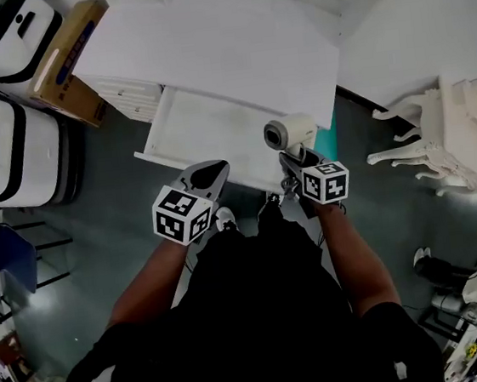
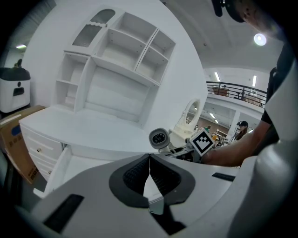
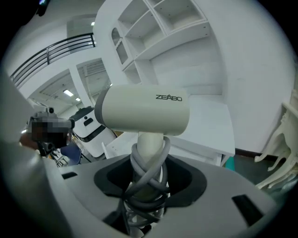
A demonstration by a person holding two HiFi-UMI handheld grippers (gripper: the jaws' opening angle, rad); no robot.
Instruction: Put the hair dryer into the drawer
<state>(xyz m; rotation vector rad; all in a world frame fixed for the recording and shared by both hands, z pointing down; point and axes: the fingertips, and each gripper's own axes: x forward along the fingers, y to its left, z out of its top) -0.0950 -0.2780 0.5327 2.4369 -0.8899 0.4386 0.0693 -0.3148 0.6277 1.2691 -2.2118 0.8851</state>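
We read "ZEABO" on the hair dryer (image 3: 144, 114). The right claw (image 3: 146, 186) clamps its cord-wrapped handle above the front right corner of the open drawer (image 1: 202, 130). The left claw (image 2: 149, 181) is closed and empty. The white tabletop (image 1: 204, 36) carries shelves (image 2: 121, 51). A cardboard box (image 1: 70, 68) sits on the dark grey floor (image 1: 112, 209) by its left edge.

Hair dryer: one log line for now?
dryer: handle in right hand-held gripper | drawer: open | left hand-held gripper: shut, empty
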